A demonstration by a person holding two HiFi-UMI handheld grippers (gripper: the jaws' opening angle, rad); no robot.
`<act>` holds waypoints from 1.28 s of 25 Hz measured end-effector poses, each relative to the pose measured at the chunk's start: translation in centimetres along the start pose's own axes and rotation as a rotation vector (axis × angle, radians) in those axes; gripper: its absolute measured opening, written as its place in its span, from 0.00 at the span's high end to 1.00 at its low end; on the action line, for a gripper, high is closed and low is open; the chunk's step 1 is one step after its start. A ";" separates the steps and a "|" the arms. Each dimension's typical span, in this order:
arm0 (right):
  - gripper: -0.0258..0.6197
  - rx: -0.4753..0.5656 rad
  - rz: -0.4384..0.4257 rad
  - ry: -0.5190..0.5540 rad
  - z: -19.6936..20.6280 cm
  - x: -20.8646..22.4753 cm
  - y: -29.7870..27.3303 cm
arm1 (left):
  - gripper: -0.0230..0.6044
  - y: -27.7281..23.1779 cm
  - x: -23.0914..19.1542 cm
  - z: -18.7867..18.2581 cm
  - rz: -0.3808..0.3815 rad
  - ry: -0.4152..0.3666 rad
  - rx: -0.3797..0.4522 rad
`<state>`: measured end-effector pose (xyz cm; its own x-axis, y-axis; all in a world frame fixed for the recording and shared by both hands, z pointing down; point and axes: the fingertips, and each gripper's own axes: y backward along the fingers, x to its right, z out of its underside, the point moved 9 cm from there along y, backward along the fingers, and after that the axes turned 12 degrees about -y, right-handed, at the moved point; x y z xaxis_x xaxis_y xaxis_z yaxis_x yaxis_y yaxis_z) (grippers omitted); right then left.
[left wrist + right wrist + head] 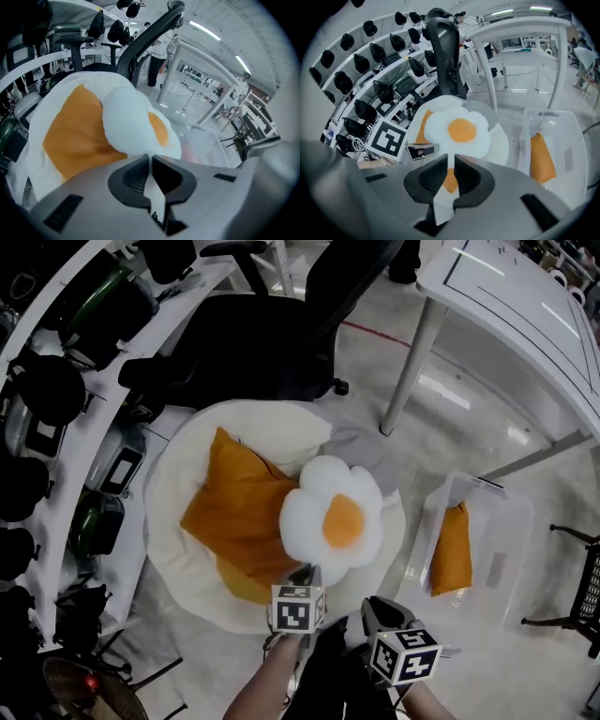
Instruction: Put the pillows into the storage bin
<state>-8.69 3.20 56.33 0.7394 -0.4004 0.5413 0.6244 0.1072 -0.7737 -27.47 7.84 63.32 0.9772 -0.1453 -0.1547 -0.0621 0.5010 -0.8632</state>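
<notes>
A white egg-shaped pillow [333, 517] with an orange yolk hangs above a white beanbag [173, 474]. My left gripper [305, 575] is shut on its lower edge; in the left gripper view white fabric of the egg pillow [136, 126] fills the narrow gap at the left gripper [150, 159]. My right gripper [368, 607] is just to the right, and in its own view the right gripper [450, 161] pinches a white flap of the egg pillow [459, 131]. An orange pillow [234, 512] lies on the beanbag. The clear storage bin [502, 521] on the right holds another orange pillow [453, 549].
A black office chair [272, 343] stands behind the beanbag. A white table's leg [412, 362] comes down between the beanbag and the bin. White shelves with dark bags [47, 399] run along the left. A black frame [586, 587] is right of the bin.
</notes>
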 end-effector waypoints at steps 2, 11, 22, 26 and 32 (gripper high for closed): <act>0.90 0.024 0.009 -0.019 0.3 0.1 1.7 | 0.92 1.5 1.2 -0.6 0.002 -0.026 0.011; 0.90 0.114 0.056 -0.099 2.2 1.3 9.7 | 0.93 8.0 6.0 -3.3 0.017 -0.077 0.075; 0.90 0.227 0.130 -0.233 5.3 4.6 18.2 | 0.94 11.0 13.9 -7.4 0.053 -0.274 0.101; 0.90 0.283 0.167 -0.290 6.1 6.0 20.9 | 0.94 11.3 18.0 -9.1 0.117 -0.363 0.103; 0.90 0.361 0.222 -0.386 8.7 8.9 24.9 | 0.94 11.1 25.7 -10.1 0.219 -0.519 0.111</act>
<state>15.57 10.21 44.73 0.8584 0.0215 0.5125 0.4402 0.4818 -0.7577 -5.12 1.02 44.91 0.9171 0.3962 -0.0439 -0.2803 0.5627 -0.7777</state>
